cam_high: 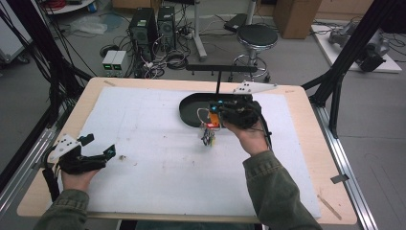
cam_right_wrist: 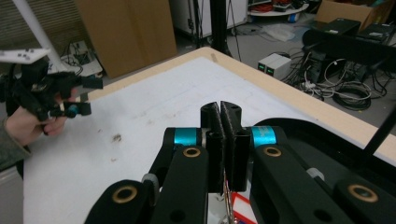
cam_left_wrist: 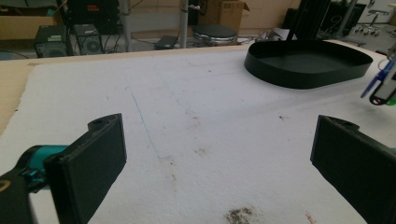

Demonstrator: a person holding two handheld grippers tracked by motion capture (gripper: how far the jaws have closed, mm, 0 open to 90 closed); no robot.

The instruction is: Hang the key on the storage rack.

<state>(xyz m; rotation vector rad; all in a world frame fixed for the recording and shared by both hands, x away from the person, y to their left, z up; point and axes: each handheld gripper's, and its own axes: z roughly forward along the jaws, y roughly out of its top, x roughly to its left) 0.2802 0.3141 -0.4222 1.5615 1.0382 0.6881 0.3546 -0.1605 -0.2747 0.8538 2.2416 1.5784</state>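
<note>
High view. We see the right tool [cam_high: 214, 125] at centre frame, just below the near rim of the black tray [cam_high: 187, 111]. A small bundle of colourful items [cam_high: 208, 138], possibly pens or clips, hangs beneath it over the white mat [cam_high: 143, 158]; we cannot make out exactly what they are. The tool appears clenched on the bundle's top. The left tool [cam_high: 100, 146] sits at the lower left of the frame, well apart from tray and bundle, with its jaws spread and nothing between them.

Left gripper view. Both black jaws stand wide apart at the lower corners, released, over bare mat. The tray [cam_left_wrist: 306, 77] lies at upper right. At the right edge, blue and dark stick-like ends of the bundle [cam_left_wrist: 379, 86] hang roughly upright, just this side of the tray.

Right gripper view. The jaws are pressed together at centre frame. Something red and white [cam_right_wrist: 243, 207] peeks below them at the bottom edge, so we judge them to be gripping the bundle. The tray's rim [cam_right_wrist: 289, 123] curves just beyond the jaws to the right. The left tool [cam_right_wrist: 86, 95] is far off at upper left.

Judgement: the tray lies directly beyond the right tool, and that hand is by far the nearer; a short carry forward would put the hanging bundle over it.
</note>
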